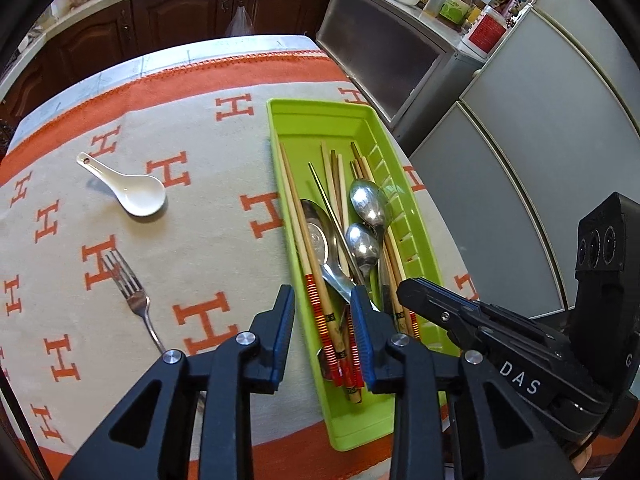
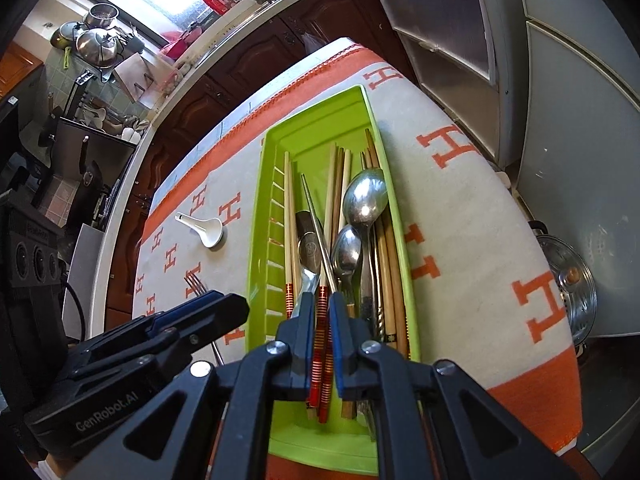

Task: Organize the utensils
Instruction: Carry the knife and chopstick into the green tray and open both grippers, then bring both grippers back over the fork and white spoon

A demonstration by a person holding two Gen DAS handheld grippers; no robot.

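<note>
Left gripper [image 1: 322, 312] held apart over tray [image 1: 304, 120] edge, nothing clamped. Right gripper [image 2: 321, 312] nearly together above chopsticks [image 2: 320, 344]; grip cannot be told.

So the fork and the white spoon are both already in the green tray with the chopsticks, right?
Not the fork and the white spoon. The left wrist view shows the fork and the white spoon both lying on the cloth left of the green tray. The chopsticks are in the tray.
</note>
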